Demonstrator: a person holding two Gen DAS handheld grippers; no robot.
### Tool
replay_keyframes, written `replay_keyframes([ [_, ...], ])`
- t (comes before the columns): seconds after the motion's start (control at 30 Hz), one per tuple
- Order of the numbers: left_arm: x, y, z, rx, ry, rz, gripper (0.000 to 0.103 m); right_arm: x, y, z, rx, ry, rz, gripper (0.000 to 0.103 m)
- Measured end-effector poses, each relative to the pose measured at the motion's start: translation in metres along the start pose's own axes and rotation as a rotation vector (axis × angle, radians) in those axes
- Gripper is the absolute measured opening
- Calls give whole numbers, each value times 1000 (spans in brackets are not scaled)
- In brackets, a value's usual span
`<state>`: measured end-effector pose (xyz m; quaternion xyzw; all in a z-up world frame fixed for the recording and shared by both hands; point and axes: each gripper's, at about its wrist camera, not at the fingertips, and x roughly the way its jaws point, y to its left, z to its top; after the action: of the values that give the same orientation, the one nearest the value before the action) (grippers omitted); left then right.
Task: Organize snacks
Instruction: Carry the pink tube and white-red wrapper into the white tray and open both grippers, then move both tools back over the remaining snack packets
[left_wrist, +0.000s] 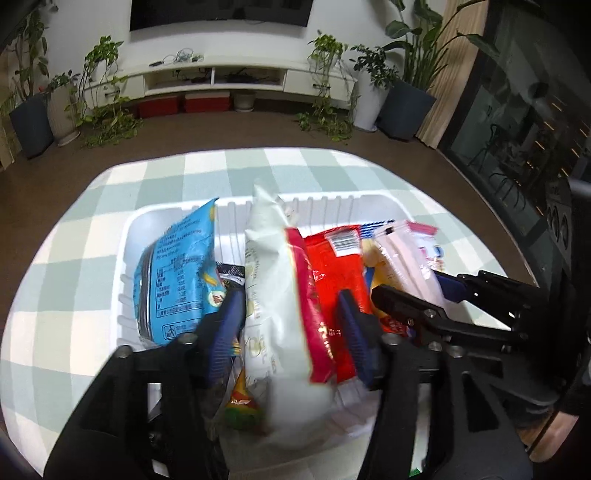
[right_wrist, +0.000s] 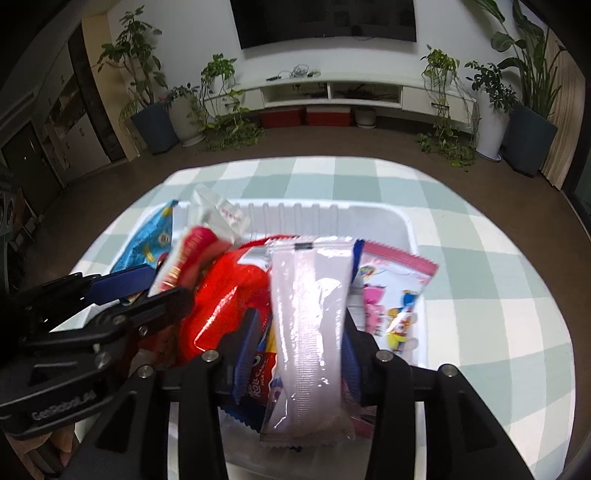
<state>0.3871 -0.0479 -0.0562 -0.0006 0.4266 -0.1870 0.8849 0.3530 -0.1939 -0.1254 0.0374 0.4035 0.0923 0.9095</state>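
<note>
Left wrist view: your left gripper (left_wrist: 291, 325) is clamped on the white pack (left_wrist: 275, 295), held upright inside the bin (left_wrist: 332, 205) beside the blue pack (left_wrist: 177, 273).

Right wrist view: your right gripper (right_wrist: 299, 343) pinches the pink pack (right_wrist: 310, 332) above the bin's near half, the red pack (right_wrist: 225, 295) just beside it.

You appear to be mid-placement (filing packs upright). Next, lower each pack into a free slot, then release.
</note>
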Motion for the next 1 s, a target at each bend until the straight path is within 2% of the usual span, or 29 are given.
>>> replay_keyframes([
  [0.07, -12, -2, 0, 4, -23, 12, 71, -9, -2, 2, 11, -23, 8, 47],
  [0.17, -27, -3, 0, 1, -46, 1, 77, -22, -2, 4, 12, -57, 16, 53],
  [0.33, -54, -8, -3, 11, -81, 13, 82, -44, 6, 6, -2, -95, 20, 55],
  [0.4, -68, -10, -5, 10, -102, 16, 88, -58, 9, 5, 1, -124, 30, 56],
  [0.57, -113, -15, -17, 25, -162, 24, 100, -91, 15, -5, 21, -177, 72, 70],
  [0.8, -188, -25, -48, 123, -270, 69, 103, -151, 15, -55, 95, -248, 153, 88],
  [1.0, -229, -19, -96, 154, -276, 91, 103, -182, 13, -129, 172, -251, 157, 92],
])
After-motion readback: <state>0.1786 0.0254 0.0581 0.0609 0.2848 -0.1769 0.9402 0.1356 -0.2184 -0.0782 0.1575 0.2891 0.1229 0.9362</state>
